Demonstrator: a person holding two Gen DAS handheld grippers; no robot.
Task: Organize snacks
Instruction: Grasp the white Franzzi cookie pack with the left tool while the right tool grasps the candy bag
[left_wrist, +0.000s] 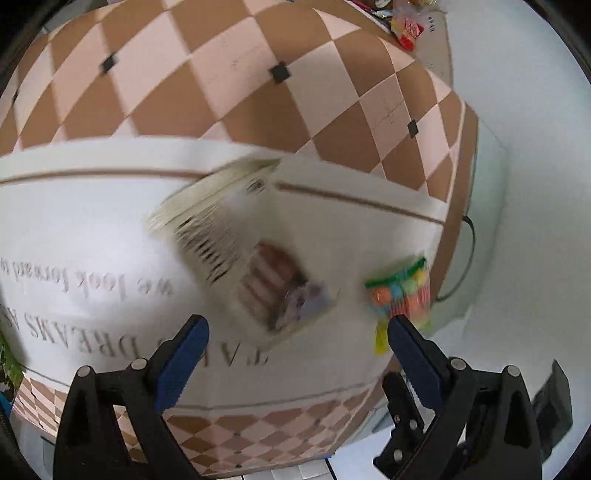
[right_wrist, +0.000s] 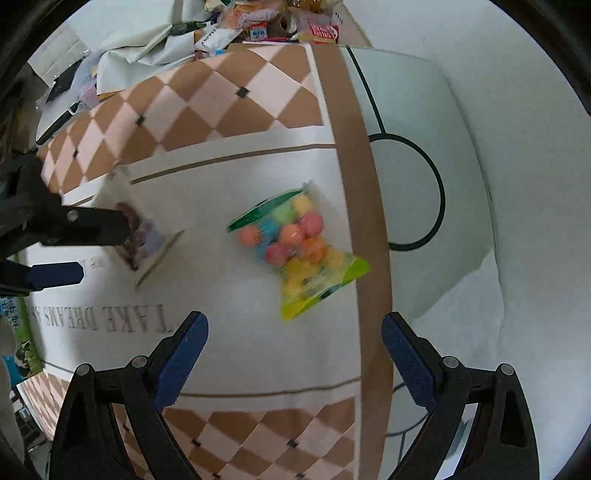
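A cream snack packet (left_wrist: 243, 251) with a brown picture lies blurred on the white middle of the mat, just ahead of my left gripper (left_wrist: 295, 328), which is open and holds nothing. A clear bag of coloured candy balls (left_wrist: 402, 291) sits beside its right fingertip. In the right wrist view the candy bag (right_wrist: 299, 251) lies ahead of my open right gripper (right_wrist: 291, 325), near the mat's brown border. The cream packet (right_wrist: 144, 229) is to the left, partly behind a finger of the left gripper (right_wrist: 103, 247).
The checkered pink and brown mat (left_wrist: 221, 74) with printed lettering covers the white table (right_wrist: 461, 147), which has a black circle line on it. A pile of mixed snack wrappers (right_wrist: 258, 26) lies at the far edge. A thin cable (left_wrist: 469, 251) runs off the mat's right side.
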